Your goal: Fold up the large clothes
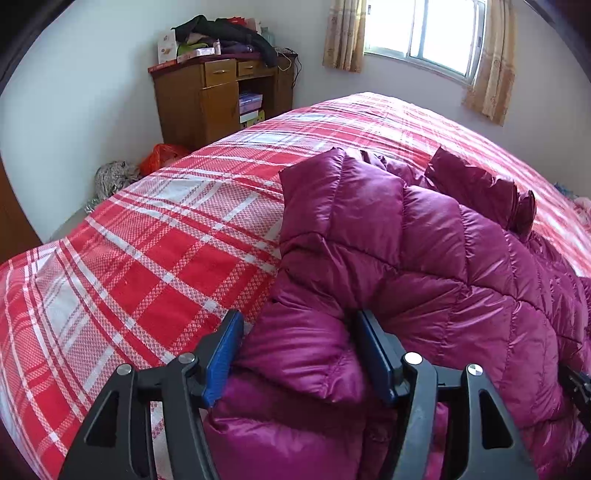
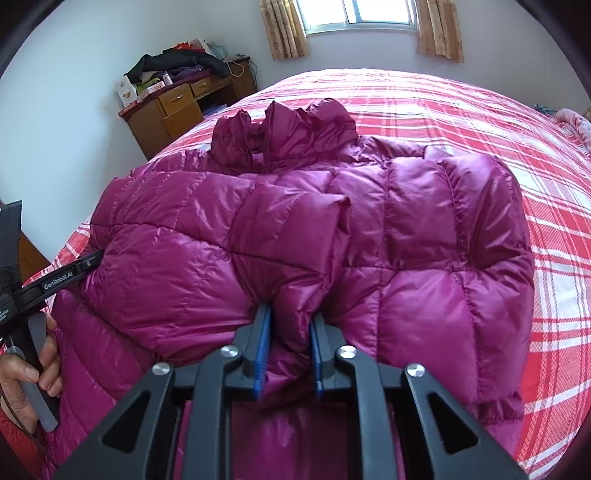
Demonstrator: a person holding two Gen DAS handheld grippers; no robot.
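Note:
A magenta quilted down jacket (image 1: pixel 443 258) lies bunched on the red-and-white plaid bed cover (image 1: pixel 166 240). In the left wrist view my left gripper (image 1: pixel 298 314) stands wide, with a thick puffy fold of the jacket's near left edge filling the gap and touching both blue pads. In the right wrist view the jacket (image 2: pixel 295 221) spreads across the bed (image 2: pixel 517 129), collar ruffled at the far end. My right gripper (image 2: pixel 291 312) is shut on a narrow pinched fold at the jacket's near edge. A hand (image 2: pixel 22 369) holds the left gripper's handle at the left edge of that view.
A wooden cabinet (image 1: pixel 214 99) piled with clothes and boxes stands against the far wall left of the bed. An orange bag (image 1: pixel 162 155) and a grey bundle lie on the floor beside it. A curtained window (image 1: pixel 424 33) is behind the bed. Pink fabric lies at the bed's far right.

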